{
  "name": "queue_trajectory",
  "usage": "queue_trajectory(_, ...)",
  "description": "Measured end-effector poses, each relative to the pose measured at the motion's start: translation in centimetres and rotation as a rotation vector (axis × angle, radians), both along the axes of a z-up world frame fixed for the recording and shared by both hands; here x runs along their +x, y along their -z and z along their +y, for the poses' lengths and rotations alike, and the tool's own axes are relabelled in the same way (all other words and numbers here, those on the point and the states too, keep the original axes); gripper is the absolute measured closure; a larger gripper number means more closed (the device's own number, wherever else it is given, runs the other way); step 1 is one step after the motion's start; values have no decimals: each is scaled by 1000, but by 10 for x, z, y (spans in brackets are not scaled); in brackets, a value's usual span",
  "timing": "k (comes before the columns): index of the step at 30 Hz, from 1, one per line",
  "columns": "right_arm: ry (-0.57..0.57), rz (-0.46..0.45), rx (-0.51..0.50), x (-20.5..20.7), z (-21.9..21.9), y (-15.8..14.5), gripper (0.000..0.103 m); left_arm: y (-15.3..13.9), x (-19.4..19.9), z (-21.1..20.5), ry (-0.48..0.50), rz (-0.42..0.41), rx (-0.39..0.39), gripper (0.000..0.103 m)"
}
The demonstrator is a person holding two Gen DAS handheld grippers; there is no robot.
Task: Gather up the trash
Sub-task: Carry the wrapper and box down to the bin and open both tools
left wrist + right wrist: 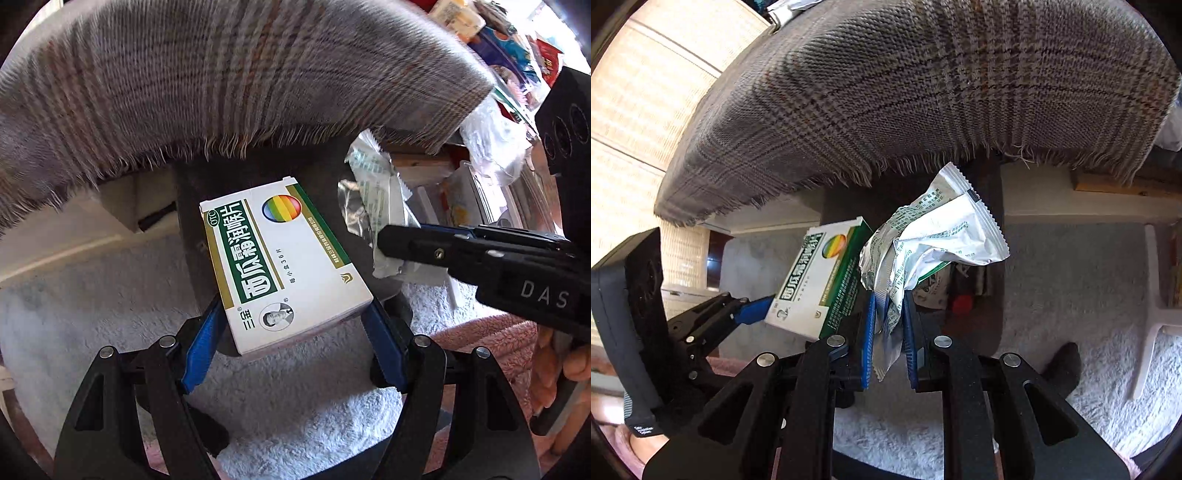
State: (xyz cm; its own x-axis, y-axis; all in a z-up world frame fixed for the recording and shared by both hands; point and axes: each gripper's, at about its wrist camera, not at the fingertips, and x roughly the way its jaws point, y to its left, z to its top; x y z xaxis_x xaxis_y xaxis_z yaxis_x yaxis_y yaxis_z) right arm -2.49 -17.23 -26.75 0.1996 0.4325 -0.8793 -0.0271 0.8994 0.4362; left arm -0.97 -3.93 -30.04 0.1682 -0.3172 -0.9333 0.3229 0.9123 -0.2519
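Rug (1089,295) beneath fringed plaid cloth (923,92)

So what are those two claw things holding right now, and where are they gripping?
The left gripper clamps a medicine box by its long sides at the near end. The right gripper pinches a crumpled foil wrapper at its lower end.

A grey plaid cloth (229,85) with a frayed fringe hangs across the top of both views. Below it spreads a pale fluffy rug (306,406). A heap of colourful packets (498,48) sits at the upper right of the left view, and a white plastic leg (1156,295) stands on the rug in the right view.
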Motion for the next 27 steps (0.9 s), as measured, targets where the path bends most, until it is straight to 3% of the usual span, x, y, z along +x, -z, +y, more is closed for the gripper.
queue_trajectory(2,-1,-7,-12,2,1,3,83,5,5,2,-28,7,-4,33)
queue_trajectory(3,-1,-9,-22,3,2,3,75,8,8,3,-46,19,-12,33)
queue_trajectory(7,22,-26,-30,7,0,2,62,6,12,5,-49,-2,5,32)
queue_trajectory(11,65,-41,-26,9,-8,-2,56,1,13,7,-49,-26,12,21)
queue_trajectory(16,111,-91,-44,10,-24,-12,30,-4,10,16,-61,-15,6,11)
queue_trajectory(18,114,-120,-58,8,-27,-22,17,-16,8,24,-71,-16,-17,9)
queue_trajectory(20,101,-154,-63,4,-29,-37,11,-31,6,29,-79,-37,-32,8)
queue_trajectory(27,131,-262,-61,23,-50,-101,10,-101,23,55,-109,-143,-44,8)
